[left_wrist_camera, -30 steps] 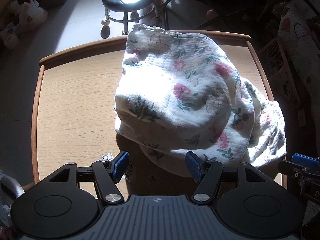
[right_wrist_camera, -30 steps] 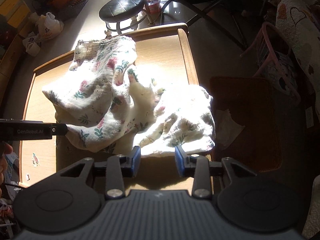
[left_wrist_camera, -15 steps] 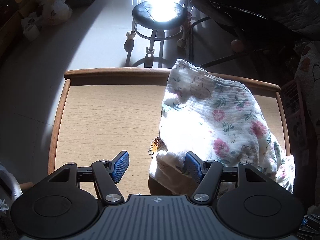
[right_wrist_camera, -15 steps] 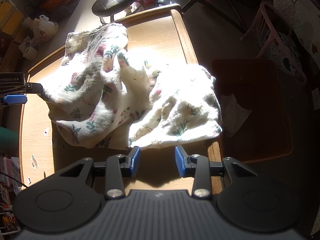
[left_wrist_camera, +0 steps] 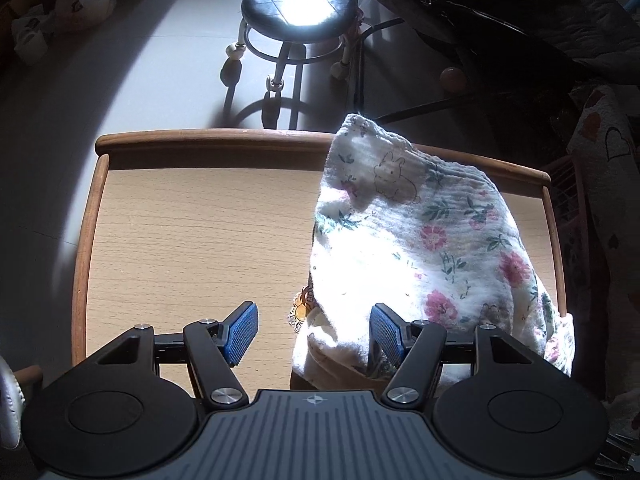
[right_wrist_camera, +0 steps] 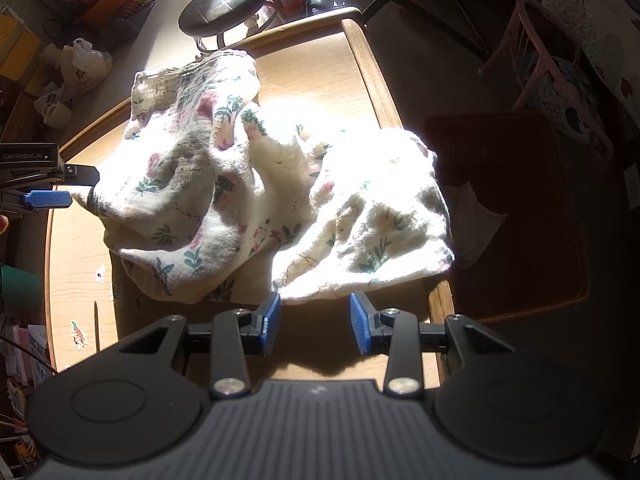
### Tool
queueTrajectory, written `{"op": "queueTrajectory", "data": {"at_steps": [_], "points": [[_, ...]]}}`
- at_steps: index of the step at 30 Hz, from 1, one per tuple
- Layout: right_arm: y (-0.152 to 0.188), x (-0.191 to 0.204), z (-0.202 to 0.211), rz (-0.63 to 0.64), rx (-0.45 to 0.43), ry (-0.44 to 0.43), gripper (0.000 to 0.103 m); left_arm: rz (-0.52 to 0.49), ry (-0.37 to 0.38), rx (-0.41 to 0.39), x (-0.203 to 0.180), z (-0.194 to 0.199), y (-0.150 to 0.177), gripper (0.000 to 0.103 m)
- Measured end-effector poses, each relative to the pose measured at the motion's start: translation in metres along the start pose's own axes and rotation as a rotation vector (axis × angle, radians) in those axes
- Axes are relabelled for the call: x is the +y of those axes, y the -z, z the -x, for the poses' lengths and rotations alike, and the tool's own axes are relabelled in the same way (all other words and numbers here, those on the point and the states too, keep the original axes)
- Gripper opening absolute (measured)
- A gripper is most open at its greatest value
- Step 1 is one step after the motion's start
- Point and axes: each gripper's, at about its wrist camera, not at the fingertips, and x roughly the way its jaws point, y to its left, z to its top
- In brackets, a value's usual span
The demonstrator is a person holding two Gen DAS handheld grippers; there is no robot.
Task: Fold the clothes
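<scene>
garment [left_wrist_camera: 424, 248] on table [left_wrist_camera: 192, 240], right half | stool [left_wrist_camera: 298, 8] behind table

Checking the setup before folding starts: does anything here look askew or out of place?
Yes. The floral garment lies crumpled, not flat, and its right corner hangs over the table's right rim. Both the left gripper and right gripper are open, holding nothing.

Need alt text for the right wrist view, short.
A crumpled floral cloth lies on a wooden table, part in hard sunlight, its near edge just beyond the open right gripper. The left gripper pokes in at the cloth's left edge; a stool stands past the table.
</scene>
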Motion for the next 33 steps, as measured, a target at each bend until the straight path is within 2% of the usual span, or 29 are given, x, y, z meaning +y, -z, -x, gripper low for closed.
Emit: {"op": "queueTrajectory", "data": {"at_steps": [4, 12, 14, 15, 17, 19, 26, 33], "points": [[0.0, 0.004, 0.0, -0.007, 0.005, -0.001, 0.038, -0.06, -0.009, 0.001, -0.007, -0.007, -0.002, 0.065], [0.001, 0.013, 0.0, -0.021, 0.016, -0.002, 0.038, -0.067, 0.011, 0.015, -0.015, -0.015, -0.001, 0.06], [-0.001, 0.01, -0.008, -0.018, 0.016, -0.001, 0.038, -0.061, 0.029, 0.016, -0.015, -0.015, 0.0, 0.038], [-0.002, 0.011, -0.008, -0.02, 0.017, 0.0, 0.038, -0.052, 0.046, 0.02, -0.014, -0.015, 0.001, 0.024], [-0.002, 0.012, -0.007, -0.025, 0.015, 0.004, 0.038, -0.031, 0.07, 0.02, -0.012, -0.014, 0.002, 0.013], [-0.003, 0.013, -0.007, -0.033, 0.013, 0.008, 0.038, -0.014, 0.097, 0.013, -0.009, -0.012, 0.004, 0.008], [-0.005, 0.014, -0.008, -0.038, 0.018, 0.011, 0.038, 0.009, 0.125, -0.018, -0.004, -0.001, 0.009, 0.006], [-0.006, 0.019, -0.004, -0.004, 0.01, 0.008, 0.038, 0.019, 0.093, -0.04, -0.002, 0.018, 0.012, 0.006]]}}
